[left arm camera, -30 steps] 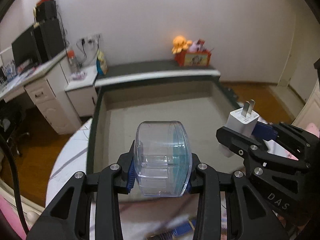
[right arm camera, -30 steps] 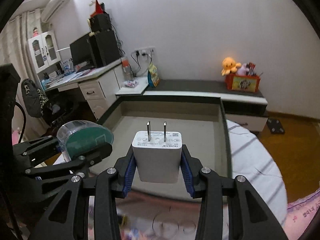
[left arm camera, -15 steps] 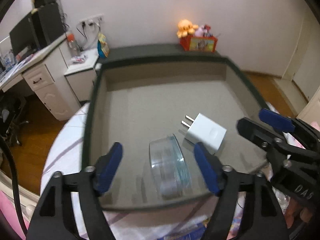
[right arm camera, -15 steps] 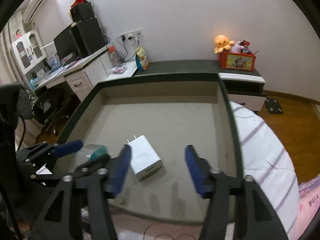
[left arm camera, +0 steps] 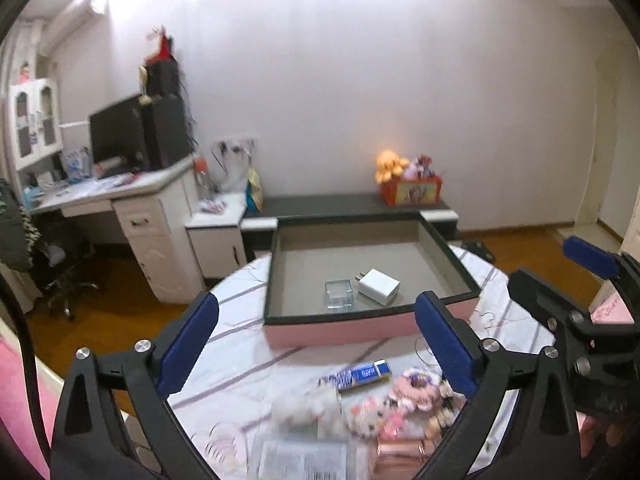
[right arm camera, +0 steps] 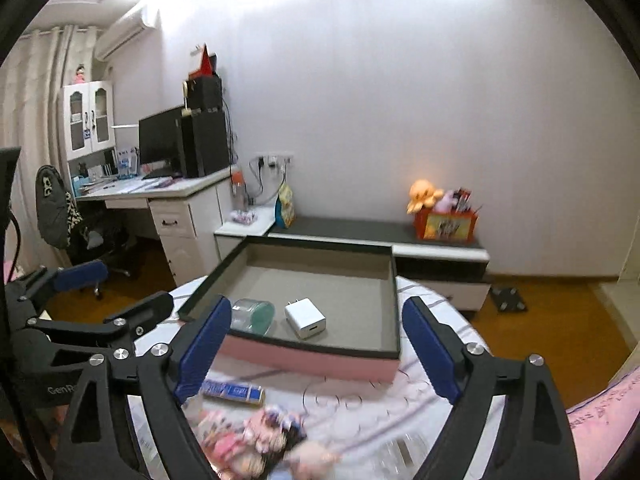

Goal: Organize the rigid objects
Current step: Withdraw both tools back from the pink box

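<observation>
Only "GenRo", cut off, is readable, printed on the left gripper (right arm camera: 96,292) body.

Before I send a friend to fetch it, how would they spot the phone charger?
Find the shallow pink-sided tray on the round table. Two things lie near its front edge: the charger is the white block with metal prongs, to the right of the clear plastic case.

shallow pink tray with dark rim (right arm camera: 308,356): 1 | white plug-in charger block (right arm camera: 305,318): 1 | clear round plastic container (right arm camera: 252,315): 1 | blue foil packet (right arm camera: 232,391): 1
</observation>
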`<act>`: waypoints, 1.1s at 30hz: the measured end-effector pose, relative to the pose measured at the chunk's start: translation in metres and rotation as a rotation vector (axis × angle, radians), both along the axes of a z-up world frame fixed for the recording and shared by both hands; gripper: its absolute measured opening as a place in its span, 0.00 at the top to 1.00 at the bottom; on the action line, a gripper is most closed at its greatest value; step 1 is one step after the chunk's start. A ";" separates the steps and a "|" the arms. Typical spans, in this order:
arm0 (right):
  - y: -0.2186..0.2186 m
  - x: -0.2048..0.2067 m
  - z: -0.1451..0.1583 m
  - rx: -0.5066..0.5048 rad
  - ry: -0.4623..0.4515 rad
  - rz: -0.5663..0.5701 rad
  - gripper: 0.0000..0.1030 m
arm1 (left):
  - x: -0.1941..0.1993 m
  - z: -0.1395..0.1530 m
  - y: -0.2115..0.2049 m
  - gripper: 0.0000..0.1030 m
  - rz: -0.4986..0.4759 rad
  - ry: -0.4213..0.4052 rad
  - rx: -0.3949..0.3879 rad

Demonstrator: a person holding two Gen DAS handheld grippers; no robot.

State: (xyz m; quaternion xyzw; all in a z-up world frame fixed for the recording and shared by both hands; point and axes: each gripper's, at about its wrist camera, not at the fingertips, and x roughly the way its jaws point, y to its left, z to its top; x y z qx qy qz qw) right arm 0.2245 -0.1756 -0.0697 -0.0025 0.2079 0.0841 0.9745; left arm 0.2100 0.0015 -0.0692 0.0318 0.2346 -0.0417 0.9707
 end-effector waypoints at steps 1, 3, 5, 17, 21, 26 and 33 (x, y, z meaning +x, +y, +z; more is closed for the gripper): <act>0.001 -0.014 0.003 -0.001 -0.020 0.001 0.07 | -0.015 0.004 0.000 0.03 0.003 -0.022 -0.002; 0.004 -0.040 0.007 -0.019 -0.064 -0.011 0.00 | -0.038 0.010 0.004 0.01 0.001 -0.050 -0.015; 0.005 -0.064 0.010 -0.031 -0.104 -0.027 0.00 | -0.061 0.013 0.005 0.01 0.004 -0.074 -0.017; 0.004 -0.166 0.021 -0.050 -0.214 -0.081 0.00 | -0.157 0.028 0.015 0.01 0.045 -0.196 -0.031; 0.005 -0.186 0.023 -0.057 -0.242 -0.091 0.00 | -0.174 0.032 0.015 0.01 0.052 -0.226 -0.020; 0.003 -0.199 0.025 -0.048 -0.265 -0.095 0.00 | -0.186 0.037 0.012 0.01 0.074 -0.274 0.016; 0.004 -0.202 0.026 -0.042 -0.277 -0.102 0.00 | -0.185 0.036 0.011 0.01 0.076 -0.278 0.009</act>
